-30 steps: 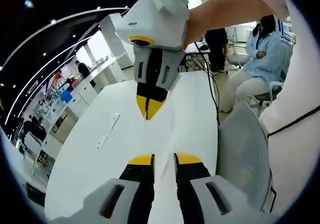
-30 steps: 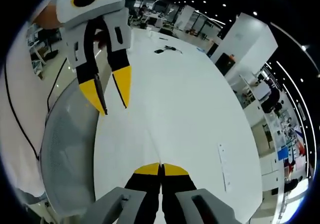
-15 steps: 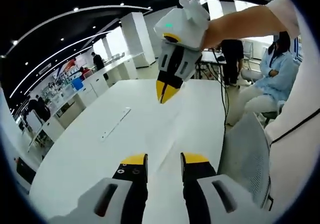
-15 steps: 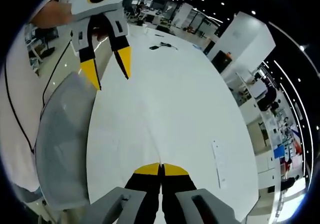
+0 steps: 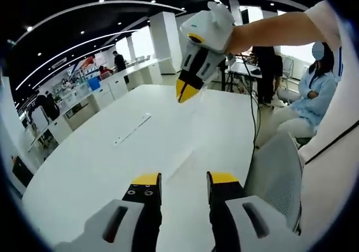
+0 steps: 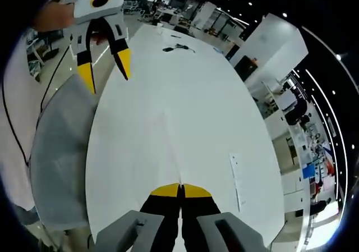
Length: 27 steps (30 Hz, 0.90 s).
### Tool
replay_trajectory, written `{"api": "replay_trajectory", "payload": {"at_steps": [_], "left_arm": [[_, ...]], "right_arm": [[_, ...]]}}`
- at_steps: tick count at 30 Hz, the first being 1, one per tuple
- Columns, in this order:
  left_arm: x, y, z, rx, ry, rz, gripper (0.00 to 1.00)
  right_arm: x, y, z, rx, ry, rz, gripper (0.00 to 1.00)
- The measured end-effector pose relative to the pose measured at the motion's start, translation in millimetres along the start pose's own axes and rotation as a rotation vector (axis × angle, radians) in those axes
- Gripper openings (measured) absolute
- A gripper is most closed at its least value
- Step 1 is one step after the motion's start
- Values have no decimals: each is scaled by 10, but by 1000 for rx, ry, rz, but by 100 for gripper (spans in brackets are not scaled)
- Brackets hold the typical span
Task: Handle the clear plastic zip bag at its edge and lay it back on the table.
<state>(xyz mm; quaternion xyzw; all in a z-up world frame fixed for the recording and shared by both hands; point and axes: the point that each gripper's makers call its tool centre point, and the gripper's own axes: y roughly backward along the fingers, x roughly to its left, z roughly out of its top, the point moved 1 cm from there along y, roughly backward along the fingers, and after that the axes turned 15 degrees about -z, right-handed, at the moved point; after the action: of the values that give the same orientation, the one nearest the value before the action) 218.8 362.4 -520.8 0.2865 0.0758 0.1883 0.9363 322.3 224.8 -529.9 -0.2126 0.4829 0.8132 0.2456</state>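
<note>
Now right hand-held gripper (image 6: 180, 188) — yellow tips pressed together, pinching edge of clear zip bag (image 6: 168, 137). Bag barely visible: faint crease running forward from tips along white surface (image 6: 213, 100), long axis pointing toward left hand-held gripper (image 6: 104, 69). Left hand-held gripper (image 5: 178, 180) spread, holding nothing. In left gripper view, right hand-held gripper (image 5: 185, 90) hangs raised above surface, bag (image 5: 188, 145) trailing down toward left tips. Judgement: right one lowers bag flat — left one nearer free end, no grip there.
</note>
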Motion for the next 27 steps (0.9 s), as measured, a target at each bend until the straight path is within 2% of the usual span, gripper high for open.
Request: {"api": "replay_trajectory", "payload": {"at_steps": [5, 17, 19, 27], "left_arm": [[38, 16, -46, -12, 26, 13, 31], [137, 11, -142, -18, 68, 24, 32], [159, 12, -162, -21, 78, 28, 32], [223, -4, -208, -24, 105, 37, 34]], "right_arm": [[-119, -81, 2, -2, 29, -29, 0], [-463, -436, -37, -6, 68, -118, 0], [-470, -444, -3, -6, 79, -131, 0], [-575, -653, -82, 4, 101, -145, 0]]}}
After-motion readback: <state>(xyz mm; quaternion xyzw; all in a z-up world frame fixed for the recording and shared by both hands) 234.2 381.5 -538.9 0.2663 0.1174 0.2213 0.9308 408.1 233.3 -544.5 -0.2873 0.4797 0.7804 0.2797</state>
